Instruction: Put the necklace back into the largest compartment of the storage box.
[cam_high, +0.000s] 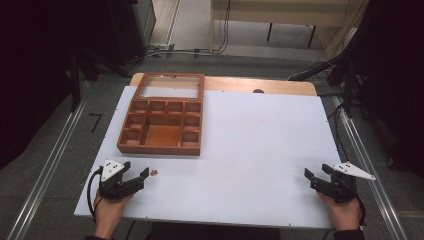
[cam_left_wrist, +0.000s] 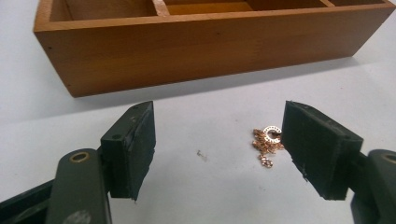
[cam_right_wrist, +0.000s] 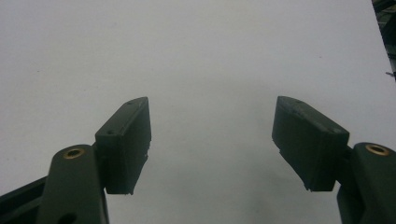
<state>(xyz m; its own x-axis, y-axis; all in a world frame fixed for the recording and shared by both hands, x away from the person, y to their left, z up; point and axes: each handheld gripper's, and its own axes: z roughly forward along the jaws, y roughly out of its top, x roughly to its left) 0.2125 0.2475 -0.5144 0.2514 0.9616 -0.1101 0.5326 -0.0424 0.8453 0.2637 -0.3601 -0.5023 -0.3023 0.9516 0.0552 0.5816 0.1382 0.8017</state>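
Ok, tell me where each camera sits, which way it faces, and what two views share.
High view: above the person's side, looking forward and down on the white table; forearms, both hands, left gripper, right gripper.
Left gripper view: rides the left gripper, facing the wooden box past its open fingers.
Right gripper view: rides the right gripper, facing bare table between open fingers.
Shared: box and small gold chain, in the high and left gripper views.

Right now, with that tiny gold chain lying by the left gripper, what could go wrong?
The chain lies beside one pad of the open left gripper, not centred, so closing may push it aside. Thin and flat on the white table, it could slip out. The wooden box wall stands close ahead.
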